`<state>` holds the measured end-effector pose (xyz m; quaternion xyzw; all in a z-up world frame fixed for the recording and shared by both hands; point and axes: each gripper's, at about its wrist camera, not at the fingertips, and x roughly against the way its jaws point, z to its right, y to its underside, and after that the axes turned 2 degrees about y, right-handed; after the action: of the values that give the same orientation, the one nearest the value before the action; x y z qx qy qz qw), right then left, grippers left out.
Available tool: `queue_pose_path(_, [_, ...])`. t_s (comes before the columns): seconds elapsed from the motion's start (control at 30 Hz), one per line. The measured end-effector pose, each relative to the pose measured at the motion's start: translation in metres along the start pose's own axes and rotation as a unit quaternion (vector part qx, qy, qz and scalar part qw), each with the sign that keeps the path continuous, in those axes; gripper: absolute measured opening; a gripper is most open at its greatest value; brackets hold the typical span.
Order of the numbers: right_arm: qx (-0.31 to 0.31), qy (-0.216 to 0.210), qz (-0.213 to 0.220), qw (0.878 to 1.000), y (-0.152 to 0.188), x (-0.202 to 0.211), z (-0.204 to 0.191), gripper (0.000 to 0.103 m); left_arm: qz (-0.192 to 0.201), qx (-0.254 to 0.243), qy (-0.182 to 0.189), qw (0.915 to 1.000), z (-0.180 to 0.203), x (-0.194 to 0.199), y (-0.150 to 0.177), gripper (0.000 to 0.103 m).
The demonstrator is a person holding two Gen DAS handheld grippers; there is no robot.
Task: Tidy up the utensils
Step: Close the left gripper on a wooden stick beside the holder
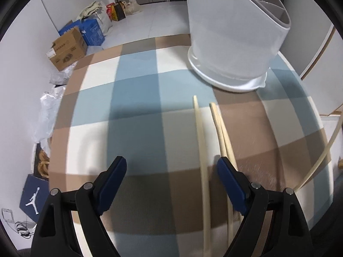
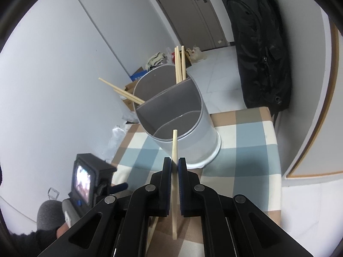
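Note:
Several pale wooden chopsticks lie on the checked tablecloth: a single one and a crossed pair. My left gripper hovers open over them; the single stick runs between its fingers untouched, and the pair passes under the right finger. The white divided utensil holder stands beyond. My right gripper is shut on one chopstick, whose tip reaches the holder's near rim. Chopsticks stand in the holder's back compartment, and two more lean out to the left.
Cardboard boxes and bags sit on the floor past the table's far left edge. A black bag hangs behind the table's far right corner. The left-hand gripper unit and a sleeve are at lower left.

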<state>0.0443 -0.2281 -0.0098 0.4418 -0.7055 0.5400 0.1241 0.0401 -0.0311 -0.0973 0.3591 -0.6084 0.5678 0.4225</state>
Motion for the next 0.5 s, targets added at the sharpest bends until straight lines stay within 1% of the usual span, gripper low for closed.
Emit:
queue_pose_path(0.1, [-0.003, -0.003, 0.003, 1.000, -0.002, 0.001, 0.004, 0.005, -0.004, -0.003, 0.019, 0.9998, 0.000, -0.002, -0.007, 0.072])
queue_pose_path(0.17, [-0.003, -0.002, 0.006, 1.000, -0.002, 0.002, 0.005, 0.005, -0.006, -0.009, 0.035, 0.9993, 0.001, -0.003, -0.012, 0.059])
queue_pose_path(0.2, [-0.002, -0.002, 0.006, 1.000, -0.003, 0.002, 0.005, 0.005, -0.006, -0.012, 0.036, 0.9993, 0.001, -0.004, -0.014, 0.057])
queue_pose_path(0.23, [-0.001, -0.002, 0.007, 1.000, -0.003, 0.002, 0.005, 0.005, -0.007, -0.016, 0.038, 0.9991, 0.003, -0.004, -0.017, 0.051])
queue_pose_path(0.27, [-0.001, -0.003, 0.007, 1.000, -0.004, 0.002, 0.006, 0.005, -0.008, -0.022, 0.042, 0.9988, 0.005, -0.004, -0.019, 0.041])
queue_pose_path(0.3, [-0.002, -0.003, 0.007, 1.000, -0.004, 0.002, 0.006, 0.005, -0.008, -0.028, 0.046, 0.9985, 0.007, -0.004, -0.021, 0.037])
queue_pose_path(0.37, [-0.002, -0.003, 0.007, 1.000, -0.005, 0.002, 0.007, 0.005, -0.009, -0.042, 0.056, 0.9975, 0.010, -0.005, -0.025, 0.018])
queue_pose_path(0.4, [-0.002, -0.004, 0.007, 1.000, -0.005, 0.001, 0.008, 0.005, -0.011, -0.047, 0.061, 0.9969, 0.012, -0.006, -0.026, 0.014])
queue_pose_path(0.47, [-0.005, -0.004, 0.007, 1.000, -0.006, 0.001, 0.011, 0.005, -0.013, -0.047, 0.072, 0.9962, 0.009, -0.007, -0.029, 0.003])
queue_pose_path(0.5, [-0.007, -0.004, 0.008, 1.000, -0.007, 0.001, 0.011, 0.005, -0.013, -0.041, 0.079, 0.9959, 0.006, -0.008, -0.030, 0.003])
